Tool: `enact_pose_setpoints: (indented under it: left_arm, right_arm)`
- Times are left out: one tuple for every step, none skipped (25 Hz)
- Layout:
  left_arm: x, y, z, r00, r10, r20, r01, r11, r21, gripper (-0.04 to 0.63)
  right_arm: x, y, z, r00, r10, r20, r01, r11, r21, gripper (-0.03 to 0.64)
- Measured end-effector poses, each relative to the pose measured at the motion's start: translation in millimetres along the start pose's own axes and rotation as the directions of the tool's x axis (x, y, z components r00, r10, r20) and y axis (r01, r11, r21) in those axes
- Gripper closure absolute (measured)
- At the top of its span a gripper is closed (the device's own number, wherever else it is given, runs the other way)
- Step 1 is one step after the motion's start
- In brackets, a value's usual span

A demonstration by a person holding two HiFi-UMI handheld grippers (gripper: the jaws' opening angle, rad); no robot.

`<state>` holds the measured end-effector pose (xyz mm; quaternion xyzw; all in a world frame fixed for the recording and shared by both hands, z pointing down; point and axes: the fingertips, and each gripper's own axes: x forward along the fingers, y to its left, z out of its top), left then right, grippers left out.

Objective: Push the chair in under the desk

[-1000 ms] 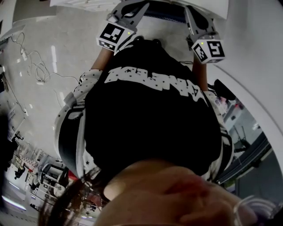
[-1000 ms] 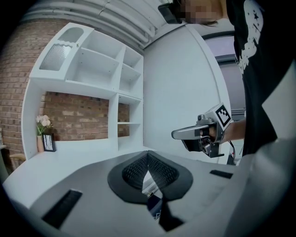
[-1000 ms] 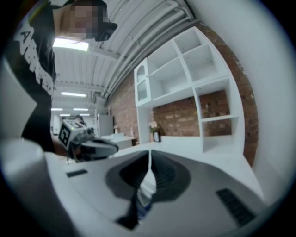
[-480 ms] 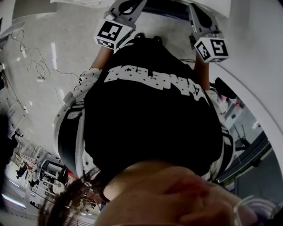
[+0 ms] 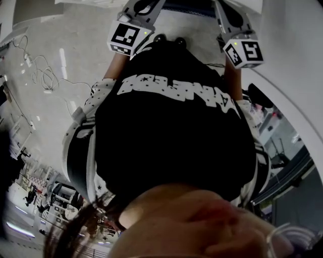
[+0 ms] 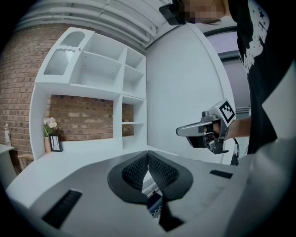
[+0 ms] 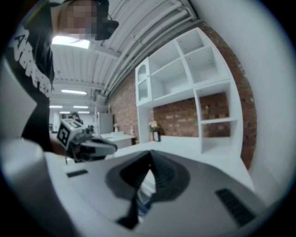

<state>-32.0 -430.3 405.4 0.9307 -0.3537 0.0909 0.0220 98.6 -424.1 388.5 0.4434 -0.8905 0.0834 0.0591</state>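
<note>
The chair cannot be made out in any view. In the head view my black T-shirt (image 5: 171, 136) fills the middle, and both grippers reach past it toward the white desk edge (image 5: 247, 6) at the top. There the left gripper (image 5: 139, 12) and the right gripper (image 5: 229, 17) show their marker cubes, with the jaw tips cut off by the frame. In the left gripper view the left gripper (image 6: 148, 156) is shut, its dark pads meeting with nothing between them. The right gripper (image 7: 150, 158) is likewise shut and holds nothing. Each gripper sees the other held level beside it: the right gripper (image 6: 179, 132), the left gripper (image 7: 113, 148).
A white shelf unit (image 6: 99, 83) stands on the white desk top (image 6: 88, 150) against a brick wall (image 6: 83, 118). A small flower pot and a picture frame (image 6: 52, 136) sit at the desk's far end. Cables (image 5: 43, 75) lie on the pale floor to my left.
</note>
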Motion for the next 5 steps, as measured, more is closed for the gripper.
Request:
enact_pose_setpoints:
  left_arm:
    - [0.2,0.4,0.9,1.000,0.003,0.003,-0.003,1.000,-0.002,0.558]
    - [0.5,0.8,1.7,1.000,0.005,0.005,-0.005,1.000,-0.005,0.558]
    - [0.8,1.1,2.4,1.000,0.008,0.007,-0.008,1.000,-0.006,0.558]
    - [1.1,1.3,2.9,1.000,0.010,0.008,-0.010,1.000,-0.005,0.558]
    - [1.3,1.5,3.4,1.000,0.012,0.009,-0.012,1.000,-0.004,0.558]
  right_arm:
    - [0.5,0.4,0.7,1.000,0.002,0.003,-0.002,1.000,0.001,0.588]
    - [1.1,0.9,1.1,1.000,0.004,0.004,-0.004,1.000,0.002,0.588]
    - [1.5,1.4,1.3,1.000,0.006,0.004,-0.006,1.000,0.001,0.588]
    - [2.0,1.9,1.4,1.000,0.007,0.005,-0.007,1.000,-0.001,0.588]
    - [2.3,2.4,1.5,1.000,0.009,0.005,-0.009,1.000,-0.002,0.588]
